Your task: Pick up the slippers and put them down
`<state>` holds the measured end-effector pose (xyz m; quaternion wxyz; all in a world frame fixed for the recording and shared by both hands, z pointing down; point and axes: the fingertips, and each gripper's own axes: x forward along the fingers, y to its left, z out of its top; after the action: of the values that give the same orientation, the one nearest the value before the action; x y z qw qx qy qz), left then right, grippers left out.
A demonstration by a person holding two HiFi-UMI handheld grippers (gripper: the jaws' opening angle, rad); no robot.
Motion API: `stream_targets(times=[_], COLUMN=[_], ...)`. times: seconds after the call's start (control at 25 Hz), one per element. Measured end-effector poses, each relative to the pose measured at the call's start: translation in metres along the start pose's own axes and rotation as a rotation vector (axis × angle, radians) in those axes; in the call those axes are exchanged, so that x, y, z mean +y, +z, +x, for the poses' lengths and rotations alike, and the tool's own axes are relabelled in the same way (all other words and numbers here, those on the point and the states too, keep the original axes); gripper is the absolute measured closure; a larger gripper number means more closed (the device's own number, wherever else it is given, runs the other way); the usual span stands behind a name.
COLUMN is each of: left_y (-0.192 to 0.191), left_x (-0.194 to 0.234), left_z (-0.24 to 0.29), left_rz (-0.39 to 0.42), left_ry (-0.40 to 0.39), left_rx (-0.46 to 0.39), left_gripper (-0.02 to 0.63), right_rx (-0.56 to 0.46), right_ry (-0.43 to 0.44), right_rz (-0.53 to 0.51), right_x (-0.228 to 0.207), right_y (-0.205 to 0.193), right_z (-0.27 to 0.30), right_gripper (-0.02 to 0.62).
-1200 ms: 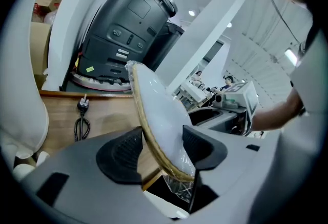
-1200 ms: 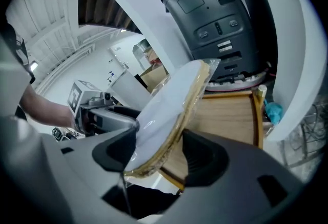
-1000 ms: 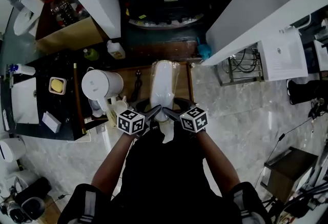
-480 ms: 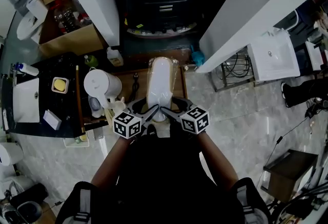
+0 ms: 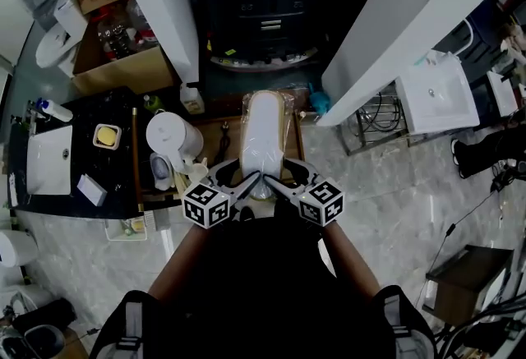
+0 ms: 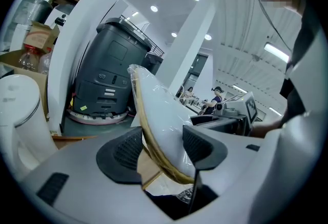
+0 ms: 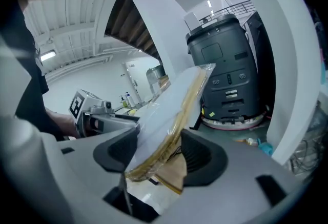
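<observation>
Pale marble floor (image 5: 394,193) fills the right side of the head view. Two white slanted beams (image 5: 164,4) frame a dark grey machine (image 5: 263,12) at the top. Below the machine lies a brown wooden tabletop (image 5: 289,140), with a white kettle (image 5: 173,140) just beside its left edge.

The slippers (image 5: 265,131), a white pair with a tan sole edge, sealed in clear plastic, sit over this tabletop. They point lengthwise away from the person. In both gripper views the pack tilts upward at its far end.

The left tool (image 5: 246,183) and the right tool (image 5: 276,181) meet at the pack's near end, one from each side. The left tool's pads (image 6: 197,146) press on the wrapped slippers (image 6: 159,115). The right tool (image 7: 159,154) has just been closing, and the same pack (image 7: 169,115) is pinched between its pads.
</observation>
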<state>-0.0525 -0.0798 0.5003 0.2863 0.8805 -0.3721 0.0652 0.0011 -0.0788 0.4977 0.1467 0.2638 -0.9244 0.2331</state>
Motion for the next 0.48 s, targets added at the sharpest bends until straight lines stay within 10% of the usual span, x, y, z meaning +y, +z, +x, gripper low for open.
stream_targets(times=[0.48], left_y=[0.009], left_x=[-0.004], left_z=[-0.021], left_rz=[0.030], left_ry=[-0.002], left_rx=[-0.013], left_gripper=[0.354], right_rx=[-0.048], right_ry=[0.003], right_rz=[0.005], right_x=[0.021], right_y=[0.009], right_z=[0.001], right_gripper=[0.321])
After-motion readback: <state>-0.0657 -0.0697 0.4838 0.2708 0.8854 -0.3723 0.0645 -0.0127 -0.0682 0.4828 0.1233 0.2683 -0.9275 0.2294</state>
